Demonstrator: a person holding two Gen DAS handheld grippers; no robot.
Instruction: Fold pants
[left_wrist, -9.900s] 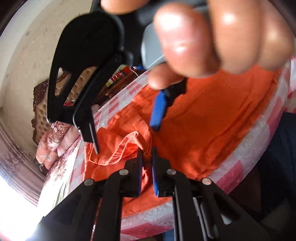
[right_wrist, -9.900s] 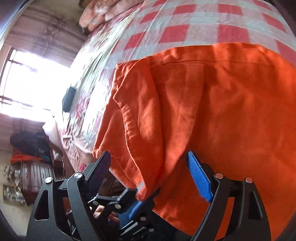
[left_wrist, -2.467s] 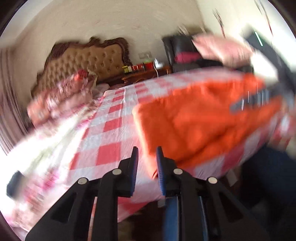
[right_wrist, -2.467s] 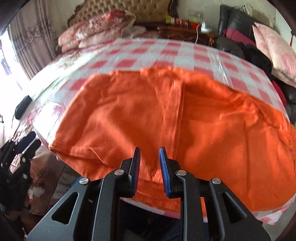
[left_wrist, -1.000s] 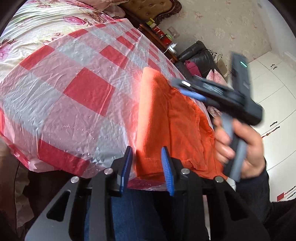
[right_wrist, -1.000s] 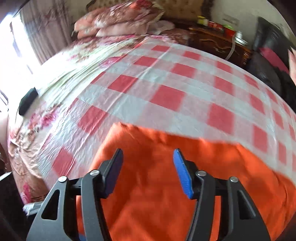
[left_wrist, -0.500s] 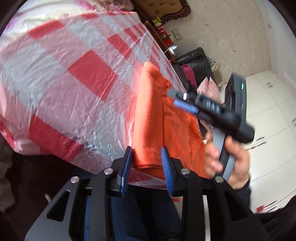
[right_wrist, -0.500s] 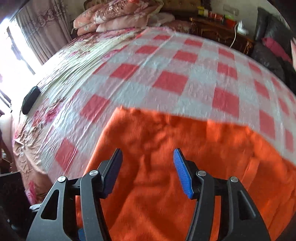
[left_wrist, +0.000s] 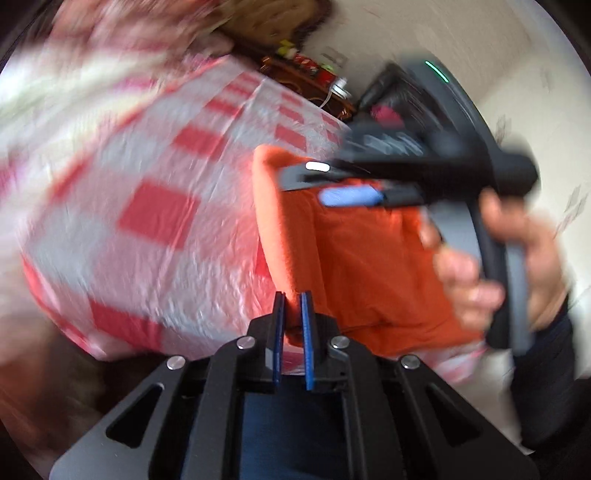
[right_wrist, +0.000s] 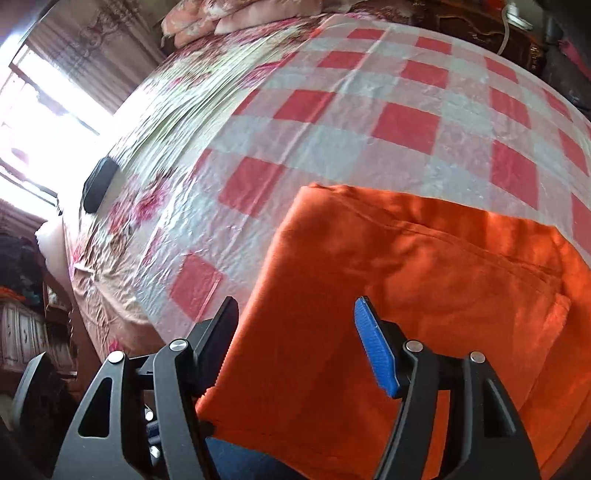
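The orange pants (left_wrist: 362, 258) lie folded into a thick rectangle at the near edge of the bed; they also show in the right wrist view (right_wrist: 424, 295). My left gripper (left_wrist: 293, 314) is shut on the near left corner of the pants. My right gripper (right_wrist: 295, 332) is open and empty, hovering just above the pants near their left edge. It also shows in the left wrist view (left_wrist: 325, 181), held in a hand over the pants. The left wrist view is blurred by motion.
The bed wears a red-and-white checked plastic cover (right_wrist: 369, 122) over a floral quilt (right_wrist: 147, 206). A dark small object (right_wrist: 99, 184) lies near the bright window. Pillows (right_wrist: 236, 14), a wooden nightstand (left_wrist: 306, 85) and a dark chair (left_wrist: 391, 103) stand beyond.
My left gripper's jaws have closed onto the near corner of the pants. The right gripper stays open and has shifted a little over the folded pants.
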